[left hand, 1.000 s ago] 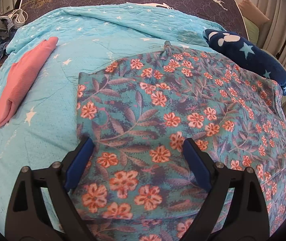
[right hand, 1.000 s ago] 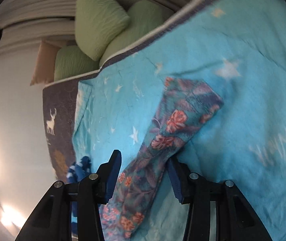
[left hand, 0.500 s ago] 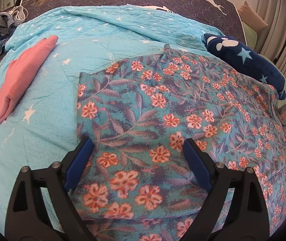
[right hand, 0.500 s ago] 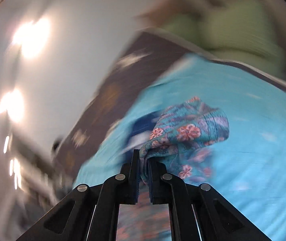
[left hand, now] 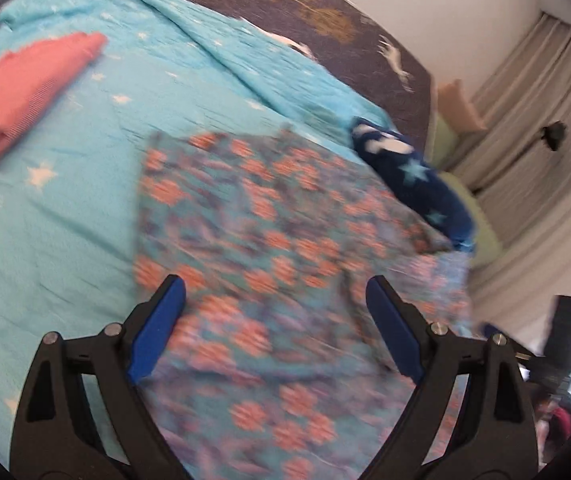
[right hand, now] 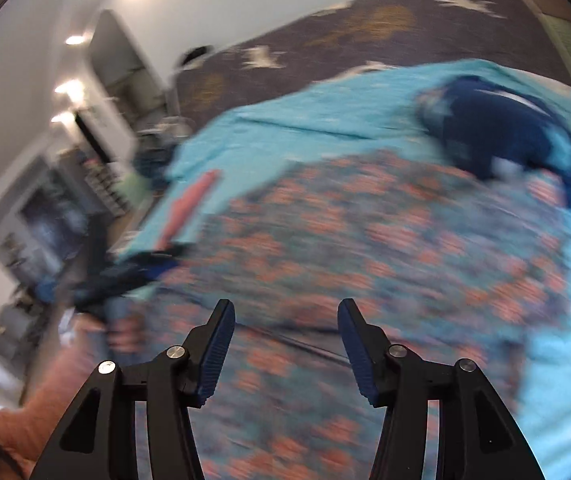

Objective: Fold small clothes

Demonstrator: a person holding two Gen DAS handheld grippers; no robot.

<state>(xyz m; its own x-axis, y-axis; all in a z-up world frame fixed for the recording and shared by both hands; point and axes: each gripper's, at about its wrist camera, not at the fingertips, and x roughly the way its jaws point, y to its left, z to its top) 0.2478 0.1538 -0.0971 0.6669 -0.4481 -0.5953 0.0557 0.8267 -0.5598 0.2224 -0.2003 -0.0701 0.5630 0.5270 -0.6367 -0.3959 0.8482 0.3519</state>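
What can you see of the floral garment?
The floral garment is thin-looking teal cloth printed with orange flowers and purple leaves. It lies spread mostly flat on the blue star blanket, with its right side bunched or folded over. A navy star item lies at its far right corner. Both views are blurred. Neither open gripper grips it.

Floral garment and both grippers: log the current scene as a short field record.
surface: light blue star-print blanket on a bed
floral garment: spread flat on the blanket, under both grippers
pink garment: folded, apart from the floral one
dark blue star-print item: at the floral garment's far edge
left gripper: open wide above the floral cloth, nothing held
right gripper: jaws have just been opening, nothing between them
image quality: both views motion-blurred
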